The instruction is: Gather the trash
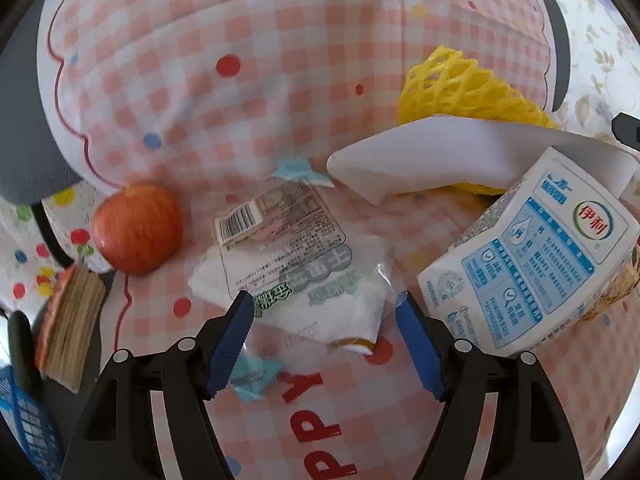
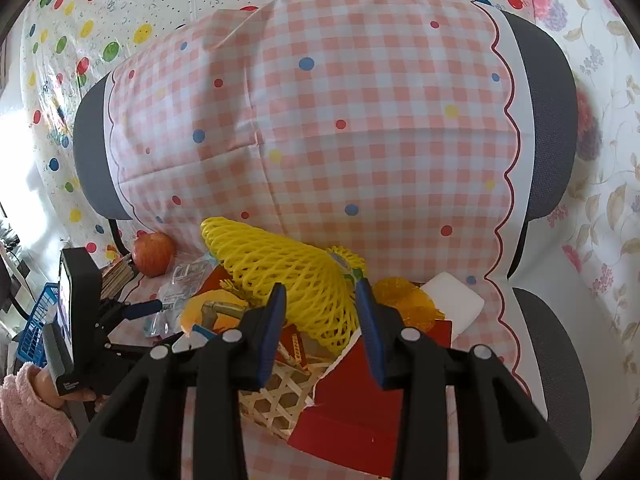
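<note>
My left gripper [image 1: 325,320] hangs open just above a clear printed wrapper [image 1: 288,248] that lies on white tissue [image 1: 352,300] on the pink checked cloth [image 1: 240,80]. Neither pad touches the wrapper. A small blue scrap [image 1: 252,376] lies by the left pad. At the right a white and blue milk carton [image 1: 528,256] leans on the woven basket [image 2: 280,396]. My right gripper [image 2: 322,316] is over that basket, with its pads against both sides of the yellow foam net [image 2: 296,276]. In the left wrist view the yellow foam net [image 1: 460,84] sits behind a bent white sheet [image 1: 440,156].
A red apple [image 1: 138,228] and a stack of notepads [image 1: 68,320] sit left of the wrapper, with a blue crate [image 2: 36,320] beyond the seat edge. A red card [image 2: 360,404], a white foam block [image 2: 452,300] and orange scraps [image 2: 404,300] crowd the basket. A pink sleeve [image 2: 28,412] shows low left.
</note>
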Tool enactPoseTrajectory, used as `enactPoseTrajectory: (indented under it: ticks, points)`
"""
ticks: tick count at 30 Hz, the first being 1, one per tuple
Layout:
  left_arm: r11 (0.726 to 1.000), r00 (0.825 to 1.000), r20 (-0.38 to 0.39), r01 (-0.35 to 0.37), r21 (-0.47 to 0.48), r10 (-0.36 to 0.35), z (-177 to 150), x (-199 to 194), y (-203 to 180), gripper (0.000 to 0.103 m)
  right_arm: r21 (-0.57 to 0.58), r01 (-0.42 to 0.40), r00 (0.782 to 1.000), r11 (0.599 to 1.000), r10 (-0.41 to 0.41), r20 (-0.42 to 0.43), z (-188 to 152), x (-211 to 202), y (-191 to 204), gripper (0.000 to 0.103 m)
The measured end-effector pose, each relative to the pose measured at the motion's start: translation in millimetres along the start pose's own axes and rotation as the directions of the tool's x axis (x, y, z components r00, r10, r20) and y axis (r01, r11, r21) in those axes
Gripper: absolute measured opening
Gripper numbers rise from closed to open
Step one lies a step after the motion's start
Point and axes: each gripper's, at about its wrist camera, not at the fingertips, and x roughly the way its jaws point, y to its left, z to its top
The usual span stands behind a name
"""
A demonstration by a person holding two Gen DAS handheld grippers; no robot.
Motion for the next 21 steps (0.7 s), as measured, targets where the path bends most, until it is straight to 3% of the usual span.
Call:
enactPoseTrajectory:
  ticks: [5,6,8,12,17,19,20,21]
  points:
    - [0.997,0.992,0.125,-0.015,-0.071,0.024,1,-29,13,0.07,-0.002,0.003,1.0,1.0,-0.003,0.007,0,-2,0,0.036]
    - [0.995,0.987,0.154,-0.035,-0.098,0.049,1,-37,19,0.064,-0.001,0.002,1.0,1.0,-0.002,0.009,-1,-2,0,0.036]
    - [0.985,0.977,0.178,-0.094,-0.147,0.12,-1,-44,30,0.053,-0.001,0.0,1.0,1.0,0.0,0.01,-1,-2,0,0.036]
    - [0.974,0.976,0.174,-0.089,-0.209,0.127,-1,-44,50,0.044,0.004,-0.007,1.0,1.0,0.007,0.006,-2,0,1,0.037]
    - [0.984,0.989,0.107,-0.085,-0.158,0.103,-4,-28,55,0.046,-0.001,-0.007,1.0,1.0,0.007,0.004,-1,-1,4,0.037]
    - [0.983,0.989,0.122,-0.061,-0.174,0.083,-10,-40,62,0.059,-0.004,-0.003,1.0,1.0,0.003,0.009,-2,-4,3,0.037]
    - [0.98,0.987,0.133,-0.069,-0.187,0.094,-16,-51,63,0.07,-0.005,-0.001,1.0,1.0,0.001,0.009,-2,-5,3,0.037]
    - [0.977,0.986,0.134,-0.076,-0.2,0.104,-22,-59,65,0.07,-0.006,0.001,1.0,1.0,-0.001,0.011,-3,-7,3,0.037]
